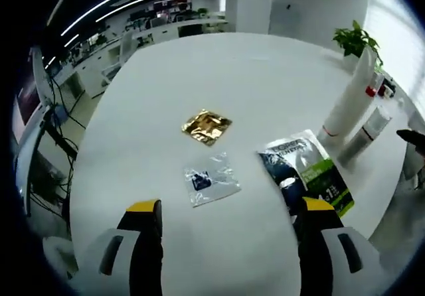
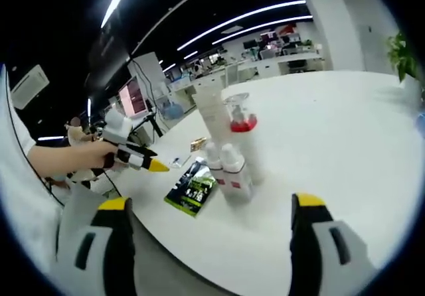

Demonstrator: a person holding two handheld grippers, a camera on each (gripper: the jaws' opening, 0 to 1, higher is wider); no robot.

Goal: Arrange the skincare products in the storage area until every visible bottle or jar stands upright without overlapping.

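Observation:
On the white table [image 1: 265, 77] lie a gold sachet [image 1: 206, 126], a clear sachet with blue print [image 1: 211, 180] and a green and black pouch [image 1: 307, 173], all flat. My left gripper [image 1: 229, 206] hovers open just short of the clear sachet. At the right stand a tall white tube [image 1: 348, 100] and a silver bottle [image 1: 365, 133]. In the right gripper view the tall tube [image 2: 212, 113], a clear-capped bottle with a red collar [image 2: 242, 120] and two small white bottles [image 2: 232, 170] stand upright in a cluster. My right gripper [image 2: 211, 204] is open in front of them, holding nothing.
A potted plant [image 1: 355, 40] stands at the table's far right edge. A hand holds the left gripper [image 2: 154, 163] beyond the green pouch [image 2: 192, 186]. Desks and monitors [image 2: 133, 97] fill the room behind. The table's near edge [image 2: 199, 256] runs below my right jaws.

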